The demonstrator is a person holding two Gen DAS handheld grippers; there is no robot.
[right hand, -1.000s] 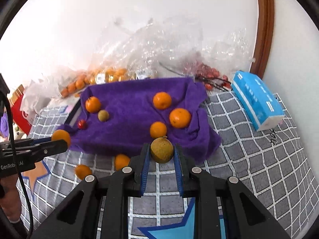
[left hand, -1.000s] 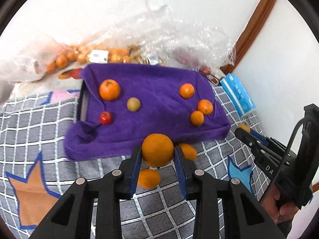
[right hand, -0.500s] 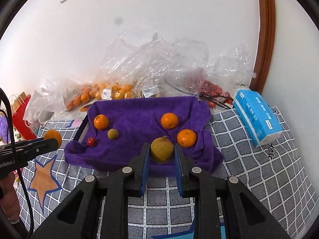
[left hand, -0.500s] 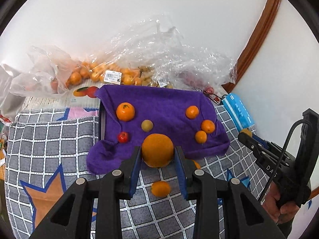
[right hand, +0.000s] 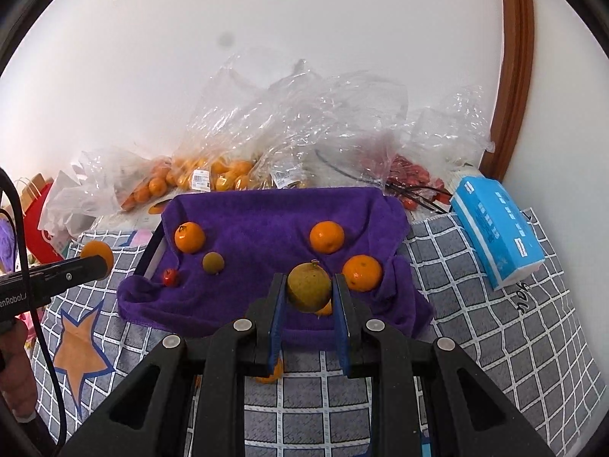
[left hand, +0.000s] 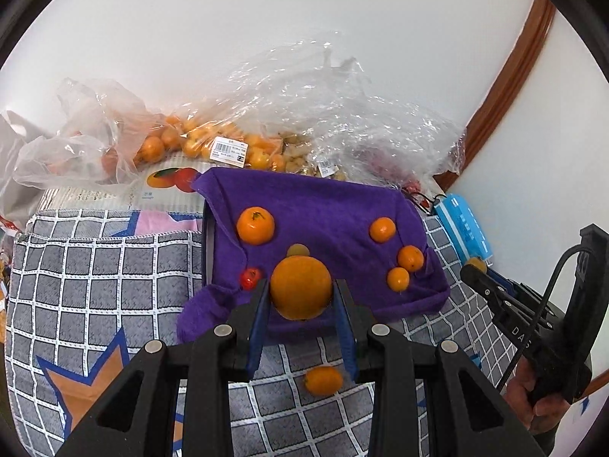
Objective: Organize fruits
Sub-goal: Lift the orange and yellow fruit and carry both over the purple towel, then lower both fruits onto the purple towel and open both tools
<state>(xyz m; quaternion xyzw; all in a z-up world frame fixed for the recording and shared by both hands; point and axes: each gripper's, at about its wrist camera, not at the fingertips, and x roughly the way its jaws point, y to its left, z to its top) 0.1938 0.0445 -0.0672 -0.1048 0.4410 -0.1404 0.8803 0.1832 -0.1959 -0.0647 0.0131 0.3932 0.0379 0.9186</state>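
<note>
The left claw (left hand: 300, 297) grips an orange (left hand: 300, 287) and the right claw (right hand: 309, 293) a yellow-green fruit (right hand: 308, 291), both above the purple towel's (left hand: 327, 205) near edge. Each should be lowered beside its own kind, with the claw opening only once the fruit rests, lest it roll.

The middle of the purple towel (right hand: 266, 228) lies bare, with oranges (right hand: 326, 237) and small fruits along its left and right sides. Plastic bags (right hand: 304, 129) crowd its far edge; a tissue pack (right hand: 495, 228) lies to the right.
</note>
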